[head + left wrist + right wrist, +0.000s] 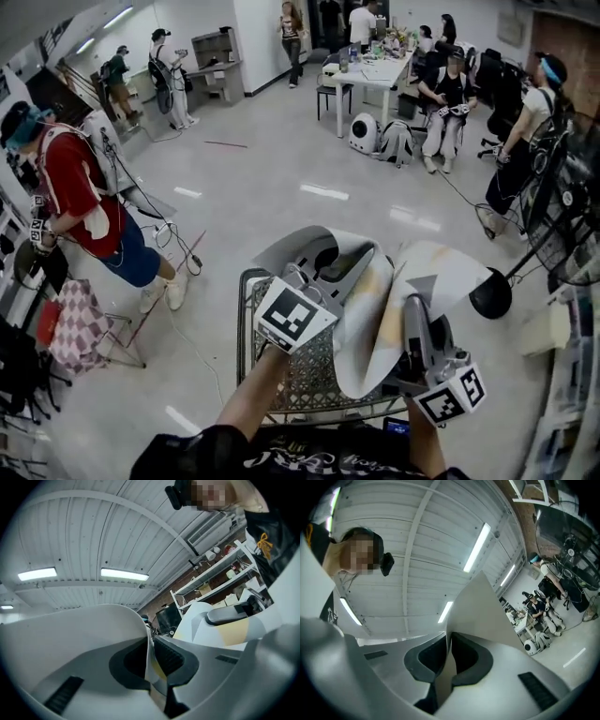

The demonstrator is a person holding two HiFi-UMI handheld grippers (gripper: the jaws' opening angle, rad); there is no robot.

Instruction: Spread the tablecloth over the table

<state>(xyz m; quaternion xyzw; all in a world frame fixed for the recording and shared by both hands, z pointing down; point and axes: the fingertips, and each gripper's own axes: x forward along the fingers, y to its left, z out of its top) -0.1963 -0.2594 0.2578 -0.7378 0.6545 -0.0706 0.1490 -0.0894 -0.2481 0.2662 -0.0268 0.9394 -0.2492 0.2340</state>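
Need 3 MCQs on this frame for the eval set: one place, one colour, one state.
1. Where is the tablecloth?
A) flat on the floor
B) lifted above the mesh table
C) folded on a chair

2. What colour is the shirt at far left?
A) red
B) green
C) white

3. What state are the left gripper fingers in?
A) wide open, empty
B) shut on the tablecloth's edge
C) shut on a cable

Answers:
1 B: the head view shows it hanging curled over the table top.
2 A: the shirt is plainly red.
3 B: the left gripper view shows the cloth edge pinched between the pads.
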